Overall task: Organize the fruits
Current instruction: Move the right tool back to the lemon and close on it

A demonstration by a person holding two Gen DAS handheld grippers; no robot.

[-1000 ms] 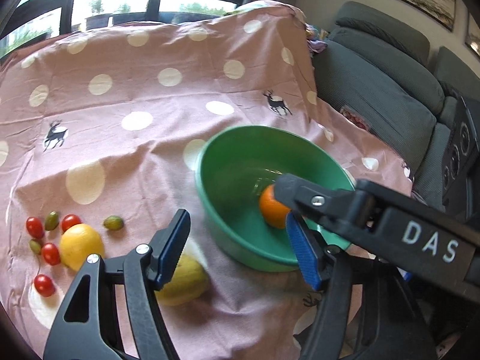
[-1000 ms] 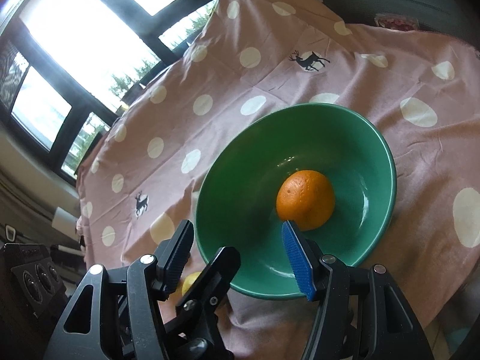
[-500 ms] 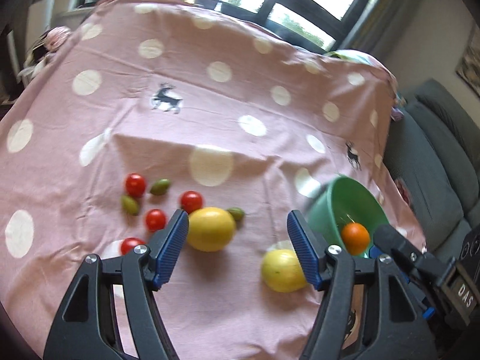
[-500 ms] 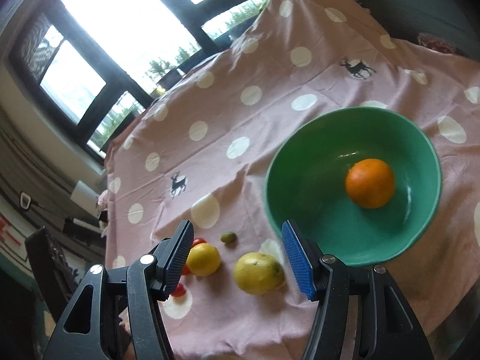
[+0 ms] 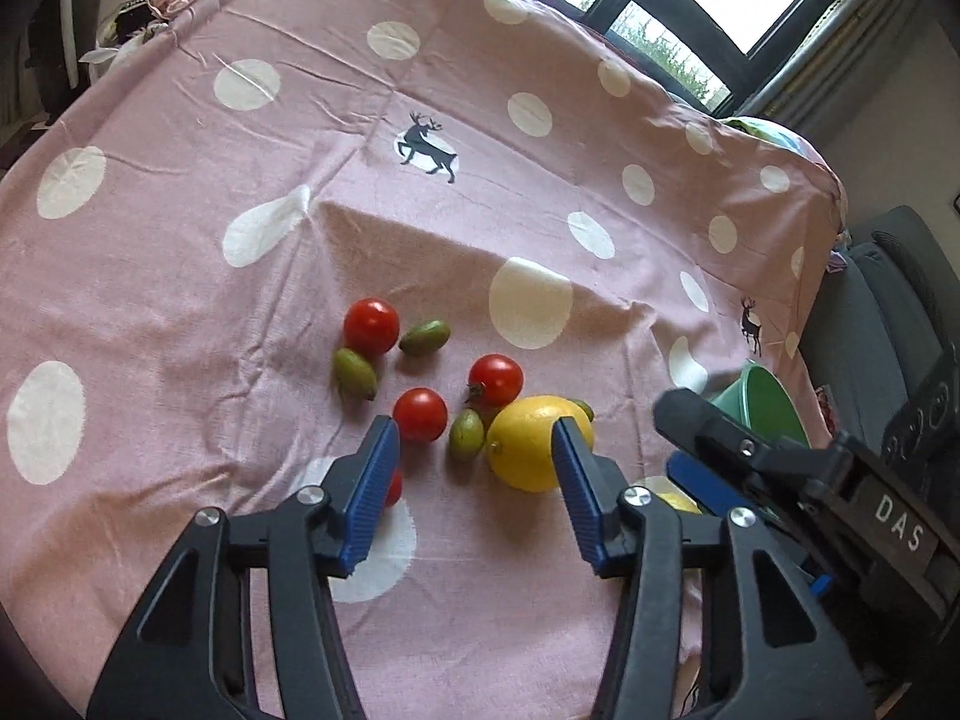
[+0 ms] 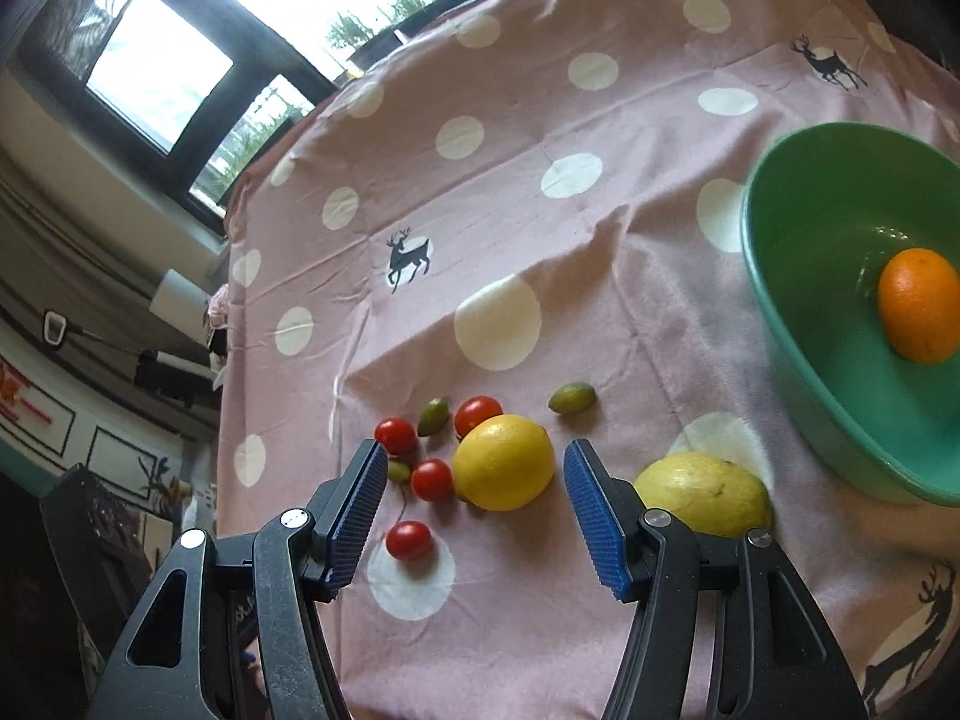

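On pink cloth (image 5: 180, 276): two lemons (image 6: 503, 462), four tomatoes (image 6: 408, 540).

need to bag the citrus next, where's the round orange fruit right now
The round orange fruit lies inside the green plastic bowl at the right edge of the right wrist view, apart from the yellow lemon and small tomatoes on the pink dotted cloth.

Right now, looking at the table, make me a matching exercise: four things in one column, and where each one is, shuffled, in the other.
Things:
1. orange
2. yellow lemon
3. pale lemon
4. deer print

Places:
A. on the cloth, nearest the green bowl
B. beside the cherry tomatoes
C. inside the bowl
D. on the tablecloth, beyond the fruit

Pairs: 1-C, 2-B, 3-A, 4-D
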